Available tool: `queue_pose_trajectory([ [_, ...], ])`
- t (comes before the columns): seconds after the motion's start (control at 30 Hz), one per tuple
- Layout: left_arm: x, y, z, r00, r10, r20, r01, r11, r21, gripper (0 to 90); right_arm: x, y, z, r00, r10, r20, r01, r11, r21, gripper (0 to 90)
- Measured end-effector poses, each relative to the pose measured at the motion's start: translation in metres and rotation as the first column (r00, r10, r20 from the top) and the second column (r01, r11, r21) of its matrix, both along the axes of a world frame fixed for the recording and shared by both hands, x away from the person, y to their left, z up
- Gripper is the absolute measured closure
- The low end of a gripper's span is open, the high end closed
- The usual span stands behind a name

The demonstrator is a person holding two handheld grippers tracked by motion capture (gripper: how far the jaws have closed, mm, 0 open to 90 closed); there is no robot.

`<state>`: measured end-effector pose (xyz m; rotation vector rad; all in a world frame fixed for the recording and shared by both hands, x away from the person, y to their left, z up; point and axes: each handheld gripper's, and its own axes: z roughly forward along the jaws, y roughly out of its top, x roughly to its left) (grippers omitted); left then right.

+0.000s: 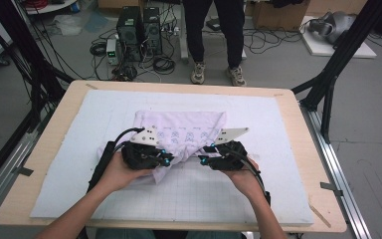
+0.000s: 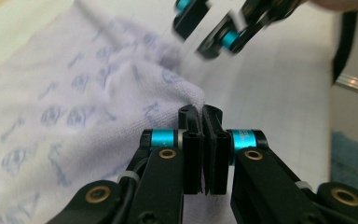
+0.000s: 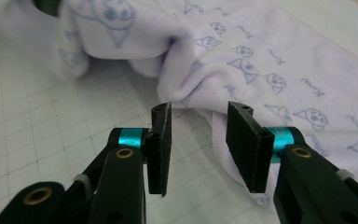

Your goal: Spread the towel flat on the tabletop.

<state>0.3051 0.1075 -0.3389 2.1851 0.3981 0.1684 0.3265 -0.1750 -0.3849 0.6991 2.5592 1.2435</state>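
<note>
A pale lilac cloth [image 1: 179,129] with small blue prints lies crumpled on the white gridded mat [image 1: 129,109]. My left gripper [image 1: 168,160] is at the cloth's near edge. In the left gripper view its jaws [image 2: 200,109] stand together, pinching a folded edge of the cloth [image 2: 98,107] at their tips. My right gripper [image 1: 201,160] is close beside it to the right, also at the near edge. In the right gripper view it [image 3: 200,109] stands open, with the cloth's hem [image 3: 216,133] running between the pads and a bunched fold just beyond the tips.
The mat covers a wooden table [image 1: 54,149]. A person [image 1: 214,40] stands beyond the far edge. Computer towers [image 1: 139,30] and cables sit on the floor behind. Black frame legs [image 1: 328,84] rise at both sides.
</note>
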Motion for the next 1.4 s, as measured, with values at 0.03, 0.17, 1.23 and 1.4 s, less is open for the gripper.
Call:
queue_pose_trajectory([
  [0.03, -0.001, -0.001, 0.002, 1.0000, 0.003, 0.009, -0.003, 1.0000, -0.004, 86.9, 0.000, -0.001, 0.000, 1.0000, -0.005, 0.004, 0.005, 1.0000, 0.003, 60.3],
  [0.17, 0.009, 0.017, 0.001, 0.9972, 0.067, 0.033, -0.067, 0.9975, 0.023, 86.9, -0.002, -0.001, -0.001, 1.0000, -0.002, -0.005, 0.002, 1.0000, 0.002, 60.3],
  [1.23, 0.047, 0.094, -0.052, 0.9621, 0.268, -0.053, -0.261, 0.9587, 0.114, 83.5, 0.036, 0.105, -0.052, 0.9995, -0.005, 0.032, 0.010, 0.9855, -0.169, 85.6],
  [1.4, 0.041, 0.097, -0.038, 0.9614, 0.274, -0.030, -0.272, 0.9606, 0.059, 84.1, 0.030, 0.088, -0.039, 0.9992, 0.039, -0.002, -0.039, 0.9892, -0.141, 86.2],
])
